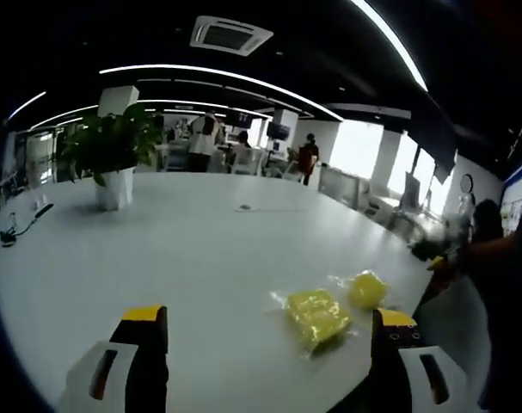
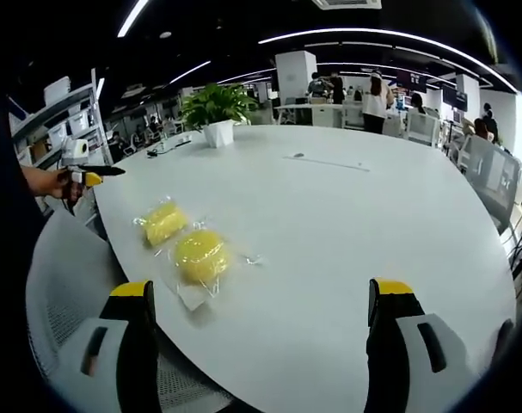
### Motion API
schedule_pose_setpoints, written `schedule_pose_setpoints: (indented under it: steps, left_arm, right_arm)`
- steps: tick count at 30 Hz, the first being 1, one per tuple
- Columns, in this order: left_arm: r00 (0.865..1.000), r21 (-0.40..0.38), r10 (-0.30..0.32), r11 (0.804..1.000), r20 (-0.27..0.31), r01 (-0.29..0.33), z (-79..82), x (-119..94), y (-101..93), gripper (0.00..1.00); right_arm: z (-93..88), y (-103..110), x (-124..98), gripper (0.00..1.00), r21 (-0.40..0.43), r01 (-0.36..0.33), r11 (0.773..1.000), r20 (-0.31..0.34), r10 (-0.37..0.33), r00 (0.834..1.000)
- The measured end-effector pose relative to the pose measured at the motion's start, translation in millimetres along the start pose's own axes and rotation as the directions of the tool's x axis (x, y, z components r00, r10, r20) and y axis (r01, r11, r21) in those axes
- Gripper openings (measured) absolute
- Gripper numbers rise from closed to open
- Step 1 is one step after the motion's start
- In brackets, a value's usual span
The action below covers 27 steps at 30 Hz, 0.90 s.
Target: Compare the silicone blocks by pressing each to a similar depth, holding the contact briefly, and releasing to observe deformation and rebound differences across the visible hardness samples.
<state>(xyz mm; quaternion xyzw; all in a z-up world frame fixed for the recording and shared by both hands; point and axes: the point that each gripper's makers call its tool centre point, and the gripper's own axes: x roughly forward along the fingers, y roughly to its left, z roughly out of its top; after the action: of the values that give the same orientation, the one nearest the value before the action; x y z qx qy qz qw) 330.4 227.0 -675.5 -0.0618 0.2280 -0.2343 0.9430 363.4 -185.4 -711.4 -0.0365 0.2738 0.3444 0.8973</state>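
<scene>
Two yellow silicone blocks lie side by side in clear plastic bags near the edge of a white round table (image 1: 183,249). In the left gripper view the squarer block (image 1: 318,317) sits between my jaws, toward the right one, with the rounder block (image 1: 366,289) just past it. My left gripper (image 1: 269,318) is open and held above the table, touching neither. In the right gripper view the round block (image 2: 200,255) and the other block (image 2: 164,222) lie left of centre. My right gripper (image 2: 261,288) is open with nothing in it. The left gripper (image 2: 84,176) shows at far left, held by a hand.
A potted plant (image 1: 114,172) (image 2: 216,116) stands on the far part of the table. A cable (image 1: 20,225) lies at the left edge. A grey mesh chair (image 2: 63,284) stands by the table's near rim. A person's arm (image 1: 501,258) shows at right. Several people and desks are far behind.
</scene>
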Motion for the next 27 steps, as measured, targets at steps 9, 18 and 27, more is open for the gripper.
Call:
schedule_pose_setpoints:
  steps: [9,18,27]
  left_arm:
    - [1.000,-0.010,-0.007,1.000,-0.008,0.007,-0.8,2.1,0.7,1.00]
    - [0.999,-0.054,-0.035,0.998,-0.011,0.035,6.7,12.2,-11.4,1.00]
    - [0.998,-0.083,-0.059,0.995,-0.002,0.058,17.1,22.2,-20.5,1.00]
  right_arm:
    - [-4.5,-0.7,-2.4,0.96,0.002,0.005,1.000,-0.007,-0.005,1.000]
    - [-5.0,4.9,-3.1,0.96,-0.007,0.000,1.000,-0.010,0.000,1.000]
    - [-8.3,6.9,-4.5,0.96,-0.006,0.003,1.000,-0.011,-0.003,1.000]
